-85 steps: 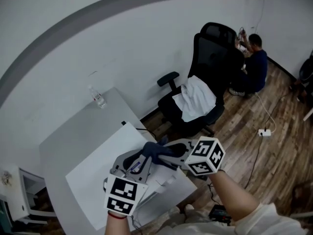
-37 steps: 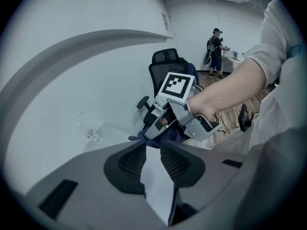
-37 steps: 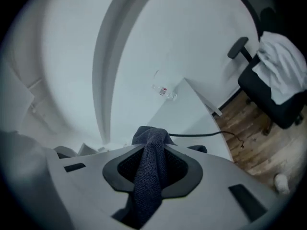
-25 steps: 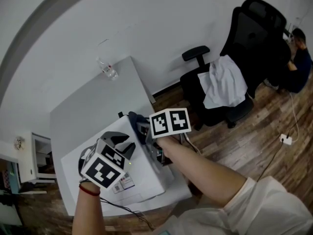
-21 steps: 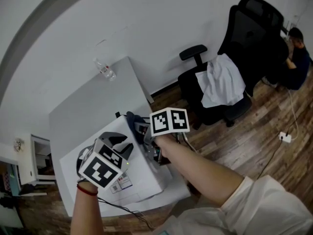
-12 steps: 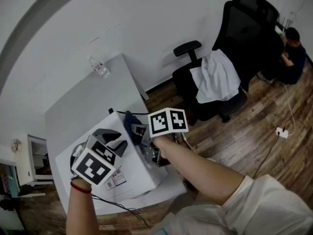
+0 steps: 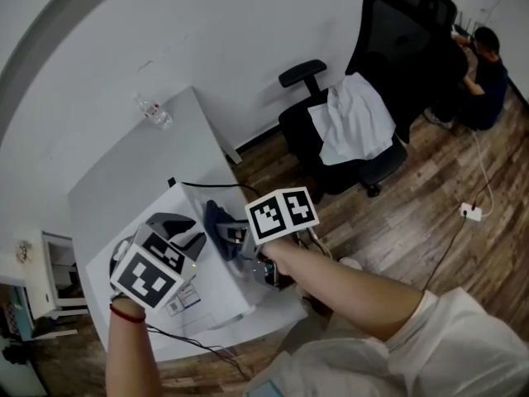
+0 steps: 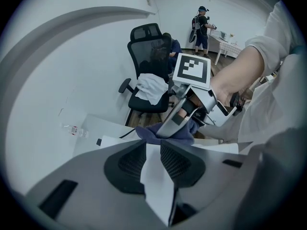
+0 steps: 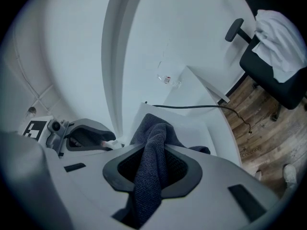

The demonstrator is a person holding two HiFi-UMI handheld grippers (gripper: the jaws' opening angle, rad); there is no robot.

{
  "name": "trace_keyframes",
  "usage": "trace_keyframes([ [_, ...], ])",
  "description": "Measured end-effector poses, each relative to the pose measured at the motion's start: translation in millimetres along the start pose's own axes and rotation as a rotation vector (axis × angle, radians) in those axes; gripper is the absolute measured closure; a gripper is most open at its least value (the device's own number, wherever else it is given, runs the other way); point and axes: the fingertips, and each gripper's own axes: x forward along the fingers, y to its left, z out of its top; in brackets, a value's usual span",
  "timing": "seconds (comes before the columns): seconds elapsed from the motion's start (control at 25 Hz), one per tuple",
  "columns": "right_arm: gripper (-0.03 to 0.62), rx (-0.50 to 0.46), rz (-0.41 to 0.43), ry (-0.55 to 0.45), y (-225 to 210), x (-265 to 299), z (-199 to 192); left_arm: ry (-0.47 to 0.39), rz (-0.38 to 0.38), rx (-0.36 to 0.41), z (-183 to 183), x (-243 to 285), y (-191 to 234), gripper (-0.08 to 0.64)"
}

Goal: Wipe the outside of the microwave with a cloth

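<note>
- Microwave [image 7: 213, 286] — a white box standing at the near end of the grey worktop [image 7: 136, 176], with small printed labels on the face turned to the head view.
- The cloth [image 7: 217, 220], dark blue, lies bunched on the microwave's top close to its far edge; one fold rises off the white surface into the right tool.
- The right tool [image 7: 238, 236] has its jaws closed on the cloth. In the right gripper view the fabric fills the gap between the two dark pads and hangs down past them.
- The left tool [image 7: 183, 234] hangs over the microwave's top, just beside the cloth. Its jaws stand narrow, pinching a white scrap [image 8: 156, 183] — thin and angular like paper, though what it is cannot be told.
- A black cable [image 7: 207, 185] runs from behind the microwave across the worktop's edge.
- A clear plastic bottle [image 7: 154, 112] lies at the far end of the worktop, well apart from the microwave.
- A black office chair [image 7: 388, 31] stands on the wooden floor by the wall, a white garment [image 7: 355, 122] draped over its seat.
- Beyond the chair a person [image 7: 486, 77] crouches near the wall.
</note>
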Motion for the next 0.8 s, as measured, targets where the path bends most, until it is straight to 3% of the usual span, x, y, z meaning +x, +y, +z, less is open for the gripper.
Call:
trace_keyframes([
  [0.36,0.499,-0.011,0.018,0.101,-0.2,-18.4,-30.2,0.005,-0.022,0.012,1.5,3.7,-11.3,0.466],
  [0.8,0.5,0.004,0.043,0.139,2.6,-32.9,-51.0,-0.003,-0.039,0.013,-0.2,0.1,-16.7,0.466],
])
